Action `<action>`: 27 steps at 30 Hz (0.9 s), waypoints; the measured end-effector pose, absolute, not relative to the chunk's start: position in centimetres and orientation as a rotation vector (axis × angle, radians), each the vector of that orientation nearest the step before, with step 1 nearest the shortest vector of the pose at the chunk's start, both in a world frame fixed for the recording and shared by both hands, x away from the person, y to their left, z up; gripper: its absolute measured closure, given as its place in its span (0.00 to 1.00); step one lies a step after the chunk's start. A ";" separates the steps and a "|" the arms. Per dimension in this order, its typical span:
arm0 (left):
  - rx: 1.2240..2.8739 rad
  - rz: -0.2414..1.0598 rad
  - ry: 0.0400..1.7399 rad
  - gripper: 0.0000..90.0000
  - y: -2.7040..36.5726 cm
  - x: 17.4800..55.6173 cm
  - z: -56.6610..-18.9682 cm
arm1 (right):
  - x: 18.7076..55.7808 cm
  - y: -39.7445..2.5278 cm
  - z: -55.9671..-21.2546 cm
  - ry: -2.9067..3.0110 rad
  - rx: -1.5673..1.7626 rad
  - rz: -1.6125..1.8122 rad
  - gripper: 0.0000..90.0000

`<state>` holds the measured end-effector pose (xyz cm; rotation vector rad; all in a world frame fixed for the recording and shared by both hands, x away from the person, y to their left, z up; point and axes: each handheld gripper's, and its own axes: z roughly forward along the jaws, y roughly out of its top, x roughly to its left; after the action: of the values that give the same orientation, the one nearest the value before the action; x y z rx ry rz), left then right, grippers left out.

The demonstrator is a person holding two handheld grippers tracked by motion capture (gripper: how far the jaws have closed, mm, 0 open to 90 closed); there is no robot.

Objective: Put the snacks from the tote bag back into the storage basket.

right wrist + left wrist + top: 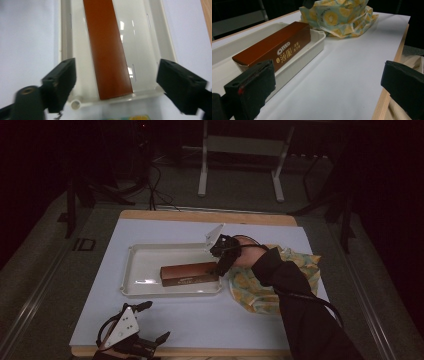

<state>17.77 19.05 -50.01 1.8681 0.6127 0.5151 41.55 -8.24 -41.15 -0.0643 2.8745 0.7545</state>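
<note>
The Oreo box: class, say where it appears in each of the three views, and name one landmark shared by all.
High view: Oreo box lies at centre, in the tray's near right part.
Left gripper view: upper left, in the tray.
Right gripper view: centre, running top to bottom.
Shared landmark: white tray.

Box (189, 273) lies in tray (145, 265), along its near side toward the right end. Cloth (260, 292) lies just right of tray. Right gripper (221, 255) above tray's right end; left gripper (145, 322) well before tray.
</note>
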 end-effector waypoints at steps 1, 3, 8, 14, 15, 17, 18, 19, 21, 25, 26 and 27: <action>1.869 0.515 0.613 0.00 19.1 17.8 -50.0 | 41.5 -8.5 -41.1 2.870 -0.058 0.752 0.14; 1.869 0.514 0.613 0.00 19.0 17.8 -50.0 | 41.6 -8.9 -41.0 2.879 -0.044 0.772 0.14; 1.870 0.512 0.612 0.00 19.0 17.8 -50.0 | 41.7 -10.0 -40.6 2.856 0.009 0.772 0.14; 1.872 0.511 0.610 0.00 19.0 17.8 -50.0 | 41.9 -11.2 -40.0 2.835 0.073 0.776 0.15; 1.871 0.511 0.609 0.00 19.0 17.8 -50.0 | 41.9 -11.5 -39.9 2.828 0.081 0.780 0.15; 1.870 0.509 0.610 0.00 19.0 17.8 -50.0 | 42.0 -12.1 -39.7 2.800 0.108 0.775 0.16; 1.870 0.509 0.610 0.00 19.0 17.9 -50.0 | 42.0 -12.3 -39.7 2.791 0.116 0.779 0.16; 1.870 0.509 0.610 0.00 19.0 17.9 -50.0 | 42.1 -12.7 -39.7 2.790 0.134 0.785 0.16; 1.867 0.507 0.610 0.00 18.9 17.9 -50.0 | 42.4 -13.3 -39.6 2.781 0.167 0.788 0.16; 1.871 0.507 0.610 0.00 18.9 17.9 -50.0 | 42.5 -14.7 -39.5 2.759 0.217 0.815 0.16; 1.871 0.506 0.610 0.00 18.9 17.9 -50.1 | 42.5 -15.1 -39.4 2.755 0.232 0.824 0.16; 1.871 0.507 0.609 0.00 18.9 17.9 -50.1 | 42.6 -15.4 -39.4 2.746 0.249 0.832 0.16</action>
<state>17.95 18.93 -50.05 1.8710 0.6093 0.5073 42.55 -15.42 -39.36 0.2491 2.7458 0.8318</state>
